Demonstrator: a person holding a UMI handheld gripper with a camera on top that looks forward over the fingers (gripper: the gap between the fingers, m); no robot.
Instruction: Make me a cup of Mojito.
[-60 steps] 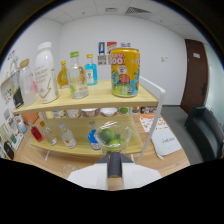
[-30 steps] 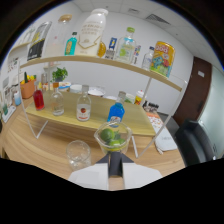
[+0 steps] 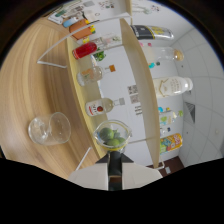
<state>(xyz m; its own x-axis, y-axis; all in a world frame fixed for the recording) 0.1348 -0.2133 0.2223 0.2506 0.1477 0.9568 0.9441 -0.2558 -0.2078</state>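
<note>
Clear round glass cup of green limes [image 3: 112, 136] pinched in the jaws, beside an empty stemless glass [image 3: 49, 128] on pale wood.

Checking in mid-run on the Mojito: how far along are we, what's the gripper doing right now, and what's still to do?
Early stage. Done: nothing visibly added, since the empty glass on the wooden table shows no contents. In hand: the gripper holds a small clear cup of lime pieces, tipped well over sideways beside the glass. Left: getting the limes into the glass, then whatever else comes from the bottles on the shelf.
</note>
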